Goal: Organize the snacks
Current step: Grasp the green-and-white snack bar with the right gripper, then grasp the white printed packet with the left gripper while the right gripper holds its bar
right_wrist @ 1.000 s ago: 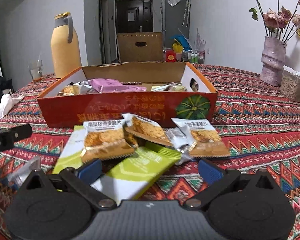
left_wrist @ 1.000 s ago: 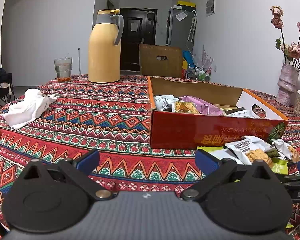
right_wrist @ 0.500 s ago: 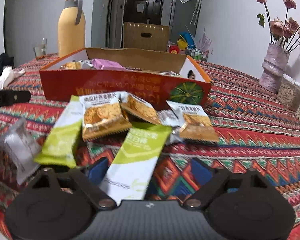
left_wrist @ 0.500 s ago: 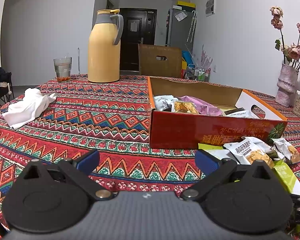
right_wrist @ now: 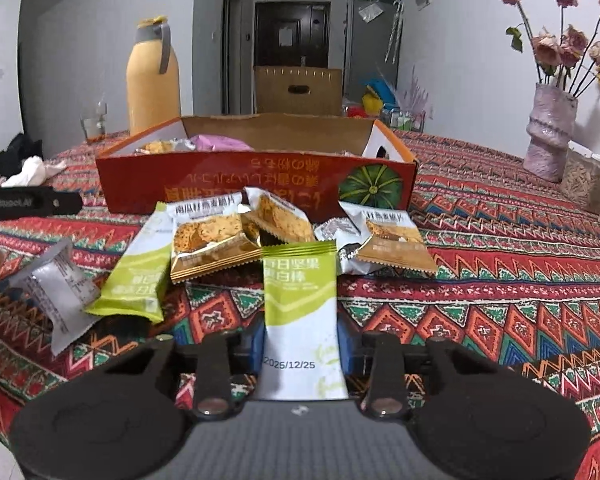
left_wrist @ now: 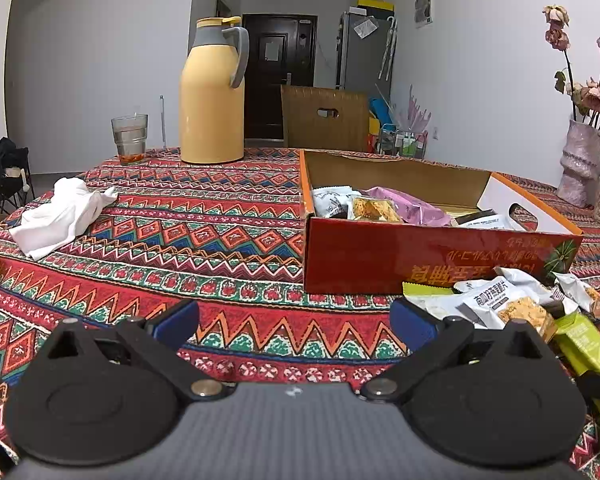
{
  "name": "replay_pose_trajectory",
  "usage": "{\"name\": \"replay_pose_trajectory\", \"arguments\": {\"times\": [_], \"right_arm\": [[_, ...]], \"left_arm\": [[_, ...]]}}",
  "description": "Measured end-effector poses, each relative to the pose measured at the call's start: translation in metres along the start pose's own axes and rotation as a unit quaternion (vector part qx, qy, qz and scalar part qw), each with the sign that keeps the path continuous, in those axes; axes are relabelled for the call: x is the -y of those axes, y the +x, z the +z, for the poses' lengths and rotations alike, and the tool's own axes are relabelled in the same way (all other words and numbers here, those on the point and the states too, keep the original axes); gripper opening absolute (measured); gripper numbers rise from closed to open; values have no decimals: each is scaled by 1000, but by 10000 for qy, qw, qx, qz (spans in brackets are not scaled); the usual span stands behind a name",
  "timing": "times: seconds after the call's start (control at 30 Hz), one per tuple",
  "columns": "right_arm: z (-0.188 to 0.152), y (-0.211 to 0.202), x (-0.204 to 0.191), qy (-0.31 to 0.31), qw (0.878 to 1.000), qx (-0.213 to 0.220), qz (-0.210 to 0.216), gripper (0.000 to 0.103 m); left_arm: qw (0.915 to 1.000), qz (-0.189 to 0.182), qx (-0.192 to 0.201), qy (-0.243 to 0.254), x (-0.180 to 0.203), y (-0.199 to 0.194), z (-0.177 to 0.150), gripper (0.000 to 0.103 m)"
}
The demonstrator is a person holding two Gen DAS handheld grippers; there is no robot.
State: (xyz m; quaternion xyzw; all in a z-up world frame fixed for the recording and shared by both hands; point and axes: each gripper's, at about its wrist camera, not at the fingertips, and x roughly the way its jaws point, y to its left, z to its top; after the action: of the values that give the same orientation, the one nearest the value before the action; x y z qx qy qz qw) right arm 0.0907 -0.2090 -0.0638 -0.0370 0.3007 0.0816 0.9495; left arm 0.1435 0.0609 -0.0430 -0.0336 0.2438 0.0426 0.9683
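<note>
The right tool [right_wrist: 300, 346] is clamped on a green-and-white bar packet [right_wrist: 300, 304], just ahead of it loose snack packets [right_wrist: 216, 236] against the red box [right_wrist: 256, 178]; the left tool [left_wrist: 294, 320] stands apart over bare bench [left_wrist: 180, 248], box edge ahead-right.

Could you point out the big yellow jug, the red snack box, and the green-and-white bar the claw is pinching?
Yellow jug [left_wrist: 212, 120]: left wrist view, middle of its body.
Red snack box [right_wrist: 240, 180]: right wrist view, its front wall.
Green-and-white bar [right_wrist: 300, 304]: right wrist view, middle of the wrapper, between the right claw's fingers.
</note>
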Motion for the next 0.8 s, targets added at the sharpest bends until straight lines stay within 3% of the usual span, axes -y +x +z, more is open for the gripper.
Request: {"name": "replay_pose_trajectory", "arguments": {"times": [0.27, 0.5, 0.8], "right_arm": [[5, -24, 3, 142, 9980, 623, -1, 34], [4, -34, 6, 229, 9967, 775, 48, 34], [-2, -43, 11, 307, 9957, 863, 110, 34]], "left_arm": [[10000, 79, -8, -8, 1, 1, 0, 103], [9999, 160, -50, -17, -1, -5, 2, 103], [9994, -279, -28, 227, 17, -44, -6, 103]]}}
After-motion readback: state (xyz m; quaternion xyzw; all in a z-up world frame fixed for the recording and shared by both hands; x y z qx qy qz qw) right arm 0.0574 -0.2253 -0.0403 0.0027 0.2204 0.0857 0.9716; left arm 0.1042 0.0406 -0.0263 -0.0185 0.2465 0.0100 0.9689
